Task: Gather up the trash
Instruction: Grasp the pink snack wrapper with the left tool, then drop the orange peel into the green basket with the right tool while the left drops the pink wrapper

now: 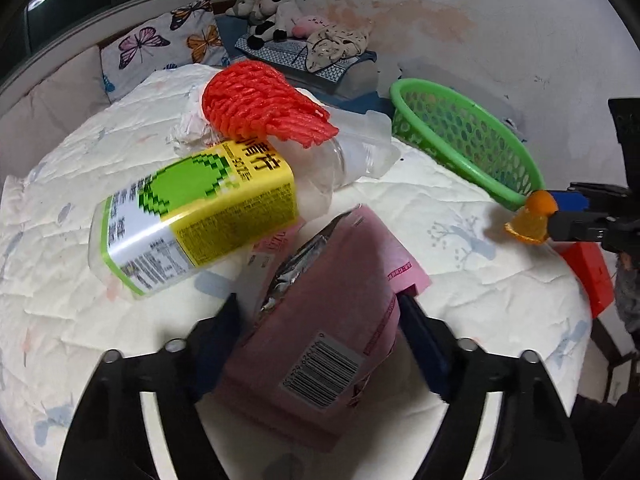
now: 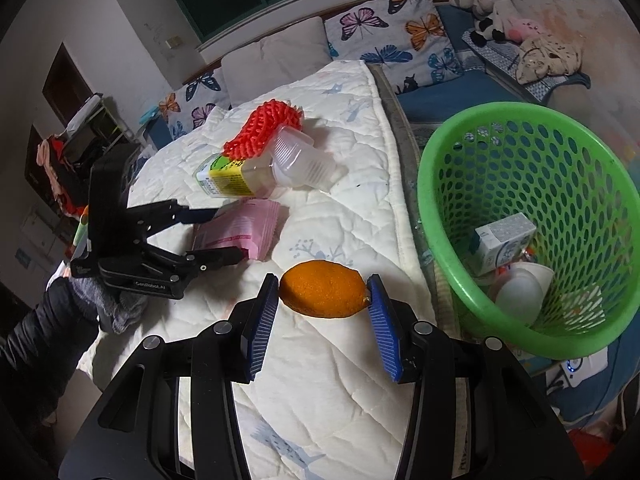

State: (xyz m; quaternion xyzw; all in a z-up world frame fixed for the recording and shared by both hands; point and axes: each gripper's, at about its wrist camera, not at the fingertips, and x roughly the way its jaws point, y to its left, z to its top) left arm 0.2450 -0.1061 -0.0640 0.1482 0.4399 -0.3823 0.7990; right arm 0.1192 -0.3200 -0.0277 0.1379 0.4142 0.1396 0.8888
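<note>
A pink snack packet (image 1: 332,320) with a torn foil mouth lies on the white quilt, and my left gripper (image 1: 320,308) (image 2: 228,234) is shut on it, a pad against each side. Behind it lie a clear bottle with a yellow-green label (image 1: 192,216) (image 2: 228,178), a red foam net (image 1: 260,104) (image 2: 264,128), a clear plastic cup (image 1: 352,148) (image 2: 300,160) and a crumpled tissue (image 1: 188,128). My right gripper (image 2: 323,290) (image 1: 554,216) is shut on an orange citrus piece (image 2: 322,288) (image 1: 528,220), held above the quilt just left of the green basket (image 2: 425,208) (image 1: 460,164).
The basket stands beside the bed's right edge and holds a small carton (image 2: 504,240) and white cups (image 2: 520,292). Butterfly pillows (image 2: 392,28) and plush toys (image 1: 272,12) lie at the head end. A red box (image 1: 588,272) sits low on the right. A dark sleeve (image 2: 40,340) is at the left.
</note>
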